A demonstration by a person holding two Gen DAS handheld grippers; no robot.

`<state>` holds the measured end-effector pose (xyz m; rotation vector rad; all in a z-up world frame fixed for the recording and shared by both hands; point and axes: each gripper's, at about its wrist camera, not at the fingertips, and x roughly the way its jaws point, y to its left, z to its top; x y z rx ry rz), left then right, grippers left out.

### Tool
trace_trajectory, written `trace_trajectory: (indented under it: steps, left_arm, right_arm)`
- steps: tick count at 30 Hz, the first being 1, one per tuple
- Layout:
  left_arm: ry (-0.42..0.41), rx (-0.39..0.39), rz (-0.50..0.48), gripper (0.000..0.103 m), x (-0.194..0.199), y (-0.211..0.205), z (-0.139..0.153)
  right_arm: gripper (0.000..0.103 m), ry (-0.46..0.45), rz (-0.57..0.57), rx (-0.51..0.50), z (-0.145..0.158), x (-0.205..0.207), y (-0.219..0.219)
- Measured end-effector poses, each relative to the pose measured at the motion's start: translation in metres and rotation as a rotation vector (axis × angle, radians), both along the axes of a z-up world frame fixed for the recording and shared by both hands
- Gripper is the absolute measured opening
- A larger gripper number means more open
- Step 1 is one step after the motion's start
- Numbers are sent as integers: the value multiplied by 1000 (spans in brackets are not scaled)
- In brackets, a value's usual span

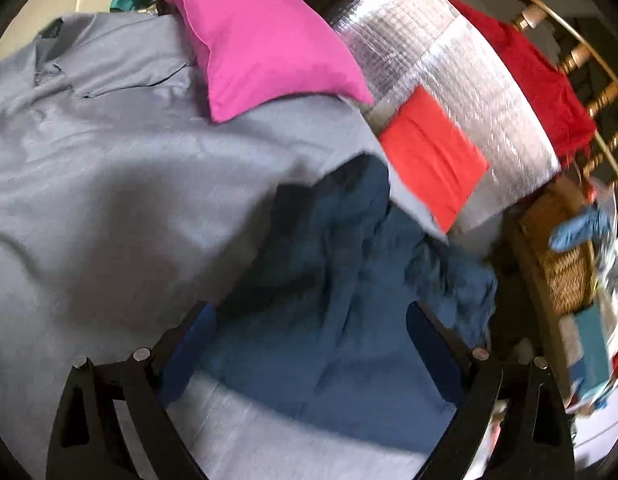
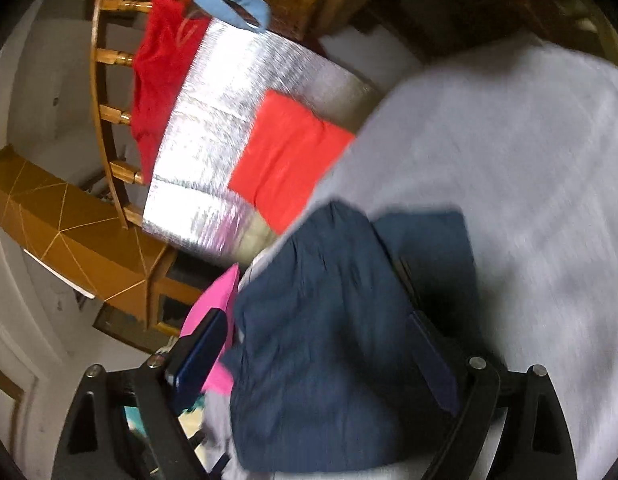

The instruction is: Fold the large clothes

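Observation:
A dark blue garment [image 1: 333, 280] lies crumpled on a large grey garment [image 1: 109, 168] spread over the work surface. My left gripper [image 1: 313, 332] is open, its jaws wide apart just above the blue cloth. In the right wrist view the same blue garment [image 2: 329, 344] fills the space between the wide-open jaws of my right gripper [image 2: 321, 344], on the grey garment [image 2: 529, 168]. Neither gripper visibly pinches the cloth. Both views are blurred by motion.
A pink folded cloth [image 1: 261, 40] lies on the grey garment. An orange-red folded cloth [image 1: 429, 160] lies on a silver foil mat [image 1: 449, 64], a dark red cloth [image 1: 541, 80] beyond it by a wooden chair back [image 1: 589, 56]. A wicker basket [image 1: 561, 272] stands right.

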<state>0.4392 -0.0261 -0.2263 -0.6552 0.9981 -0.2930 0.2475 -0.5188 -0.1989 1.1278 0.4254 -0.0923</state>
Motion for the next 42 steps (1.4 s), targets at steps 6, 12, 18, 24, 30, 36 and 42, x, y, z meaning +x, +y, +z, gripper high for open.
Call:
trace_trajectory:
  steps: [6, 12, 18, 24, 30, 36, 42]
  left_arm:
    - [142, -94, 47, 96, -40, 21, -29]
    - [192, -160, 107, 96, -35, 27, -51]
    - [226, -241, 129, 96, -4, 25, -75]
    - [198, -315, 100, 95, 16, 12, -81]
    - [171, -294, 116, 71, 19, 9, -79]
    - [62, -225, 85, 33, 16, 9, -51]
    - [-3, -178, 51, 27, -7, 20, -24]
  right_arm:
    - [92, 83, 30, 161, -43, -39, 29]
    - [92, 130, 80, 237, -79, -18, 54]
    - [91, 133, -43, 253, -98, 9, 42]
    - [91, 135, -120, 215, -98, 35, 37]
    - [57, 184, -117, 193, -101, 53, 37]
    - [38, 180, -92, 23, -69, 53, 50]
    - [35, 185, -55, -30, -49, 43, 57]
